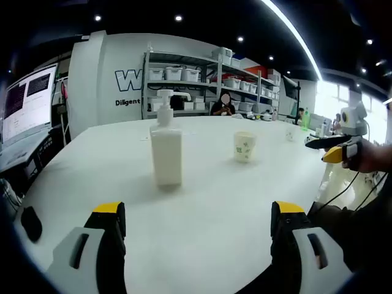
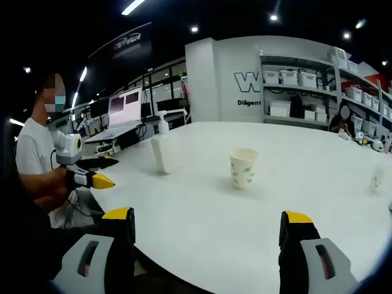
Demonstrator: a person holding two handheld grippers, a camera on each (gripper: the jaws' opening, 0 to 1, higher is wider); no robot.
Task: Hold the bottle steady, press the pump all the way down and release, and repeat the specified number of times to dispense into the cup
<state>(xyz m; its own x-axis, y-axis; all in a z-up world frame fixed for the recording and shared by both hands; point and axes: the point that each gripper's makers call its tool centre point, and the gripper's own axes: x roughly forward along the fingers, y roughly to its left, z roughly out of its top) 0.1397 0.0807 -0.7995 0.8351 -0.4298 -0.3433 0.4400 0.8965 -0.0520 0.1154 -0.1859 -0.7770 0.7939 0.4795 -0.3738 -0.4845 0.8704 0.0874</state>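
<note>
White worktop carries the upright bottle ahead of our left gripper, nearer than the right gripper, both with jaws apart, cup beside.

Bright ceiling spots (edges bowed, slightly soft).

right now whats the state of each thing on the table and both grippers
white plastic pump bottle: upright on the white table, pump up, untouched
pale paper cup with green print: upright, beside the bottle, apart from it; inside not visible
left gripper: jaws open, empty, short of the bottle
right gripper: jaws open, empty, short of the cup
</note>
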